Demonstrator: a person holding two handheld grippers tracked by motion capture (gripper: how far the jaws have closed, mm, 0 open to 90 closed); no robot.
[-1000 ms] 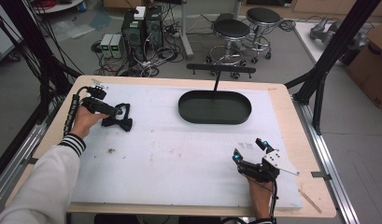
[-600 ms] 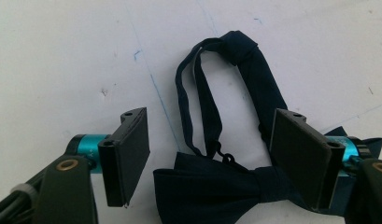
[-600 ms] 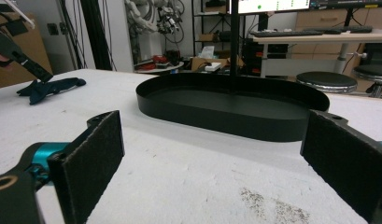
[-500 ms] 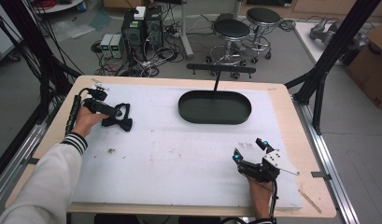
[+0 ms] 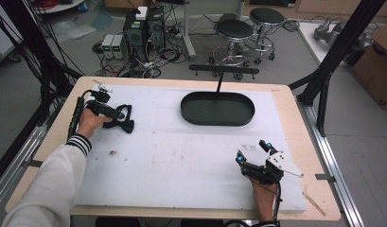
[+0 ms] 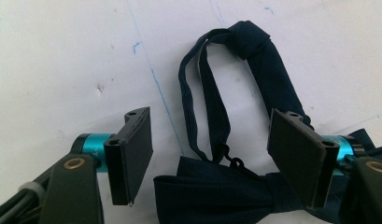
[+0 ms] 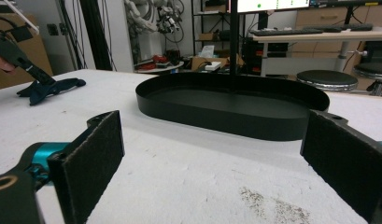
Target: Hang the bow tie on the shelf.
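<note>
A dark navy bow tie [image 5: 126, 124] with its strap [image 6: 212, 102] lies on the white mat at the far left. My left gripper [image 5: 121, 117] is down over it, open, with the bow [image 6: 216, 193] and strap loop between the two pads and neither pad touching the cloth. My right gripper [image 5: 252, 151] rests open near the mat's front right, nothing between its pads [image 7: 90, 163]. It faces the black oval tray [image 7: 230, 105], which stands bare at the back centre [image 5: 217, 108]. The bow tie [image 7: 51, 88] and the left gripper [image 7: 44, 79] are also in the right gripper view, far left.
The white mat [image 5: 181, 151] covers most of the wooden table. A thin black stand [image 5: 223, 71] rises behind the tray. Small dark crumbs [image 5: 111, 152] lie on the mat near the left sleeve. Stools, computers and cables sit on the floor beyond the table.
The left gripper has shifted very slightly over the bow tie. The right gripper has stayed in place.
</note>
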